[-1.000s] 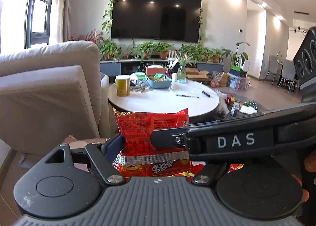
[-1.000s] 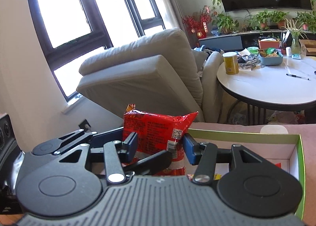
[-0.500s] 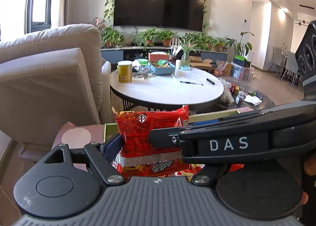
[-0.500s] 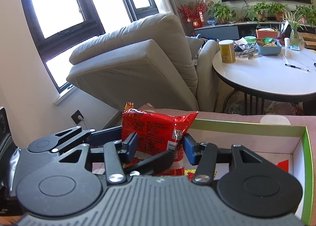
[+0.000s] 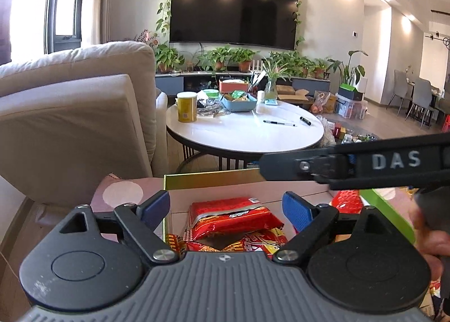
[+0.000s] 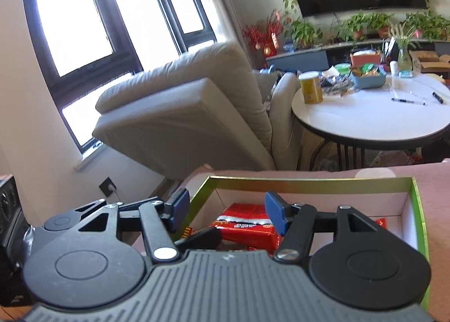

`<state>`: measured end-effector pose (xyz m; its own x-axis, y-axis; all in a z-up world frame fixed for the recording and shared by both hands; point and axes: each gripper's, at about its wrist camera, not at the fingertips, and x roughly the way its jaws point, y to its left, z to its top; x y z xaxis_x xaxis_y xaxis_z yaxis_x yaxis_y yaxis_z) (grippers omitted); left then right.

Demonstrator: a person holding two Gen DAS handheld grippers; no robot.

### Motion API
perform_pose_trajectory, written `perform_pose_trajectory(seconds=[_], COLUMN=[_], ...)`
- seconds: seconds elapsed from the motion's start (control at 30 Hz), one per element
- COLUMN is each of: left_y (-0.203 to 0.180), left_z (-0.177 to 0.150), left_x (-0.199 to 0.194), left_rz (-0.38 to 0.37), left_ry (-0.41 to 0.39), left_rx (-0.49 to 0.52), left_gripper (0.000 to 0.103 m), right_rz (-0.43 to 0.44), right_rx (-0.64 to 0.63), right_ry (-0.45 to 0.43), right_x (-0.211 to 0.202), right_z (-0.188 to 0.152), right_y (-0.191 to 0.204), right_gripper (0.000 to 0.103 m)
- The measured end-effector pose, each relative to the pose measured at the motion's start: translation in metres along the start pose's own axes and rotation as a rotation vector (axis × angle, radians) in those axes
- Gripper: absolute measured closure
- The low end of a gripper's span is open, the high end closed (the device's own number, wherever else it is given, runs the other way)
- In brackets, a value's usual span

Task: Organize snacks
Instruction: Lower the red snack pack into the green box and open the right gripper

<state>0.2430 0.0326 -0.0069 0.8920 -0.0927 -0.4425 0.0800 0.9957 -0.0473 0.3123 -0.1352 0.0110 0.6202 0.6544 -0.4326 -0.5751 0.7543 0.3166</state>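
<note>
A red snack packet (image 5: 233,219) lies flat in a green-rimmed box (image 5: 202,178) on top of other red and yellow packets (image 5: 253,242). It also shows in the right wrist view (image 6: 247,223), inside the same box (image 6: 309,181). My left gripper (image 5: 226,206) is open and empty just above the packet. My right gripper (image 6: 225,211) is open and empty above the box's left end. The right gripper's body crosses the left wrist view at the right (image 5: 365,163).
The box sits on a pink surface (image 6: 436,204). A beige recliner (image 5: 73,114) stands to the left. Behind is a round white table (image 5: 242,131) with a yellow can (image 5: 186,107), a blue tray of snacks (image 5: 239,100) and pens.
Both grippers held the red packet upright together. Both have opened and let go, and the packet now lies flat in the box.
</note>
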Motion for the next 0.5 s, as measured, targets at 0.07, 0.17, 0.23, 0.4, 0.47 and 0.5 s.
perform_pose_trajectory(seconds=[0.07, 0.17, 0.23, 0.4, 0.47, 0.5], left_y=[-0.001, -0.004, -0.005, -0.009, -0.010, -0.010], left_z=[0.001, 0.003, 0.004, 0.007, 0.008, 0.008], left_x=[-0.008, -0.020, -0.030, -0.051, -0.060, -0.065], left_rz=[-0.003, -0.012, -0.021, -0.027, -0.029, -0.029], left_ry=[-0.010, -0.024, -0.033, -0.062, -0.069, -0.071], left_rx=[0.000, -0.009, -0.016, -0.025, -0.028, -0.029], left_gripper=[0.015, 0.015, 0.014, 0.012, 0.011, 0.011], right_rz=[0.003, 0.011, 0.021, 0.022, 0.022, 0.022], right_rx=[-0.007, -0.007, -0.006, 0.003, 0.010, 0.010], right_ry=[-0.005, -0.001, 0.003, -0.006, -0.007, -0.006], right_x=[-0.009, -0.023, -0.033, -0.059, -0.068, -0.073], right_z=[-0.001, -0.001, -0.001, 0.001, 0.001, 0.000], right_y=[0.001, 0.002, 0.003, 0.002, 0.002, 0.003], right_gripper=[0.010, 0.010, 0.010, 0.010, 0.010, 0.010])
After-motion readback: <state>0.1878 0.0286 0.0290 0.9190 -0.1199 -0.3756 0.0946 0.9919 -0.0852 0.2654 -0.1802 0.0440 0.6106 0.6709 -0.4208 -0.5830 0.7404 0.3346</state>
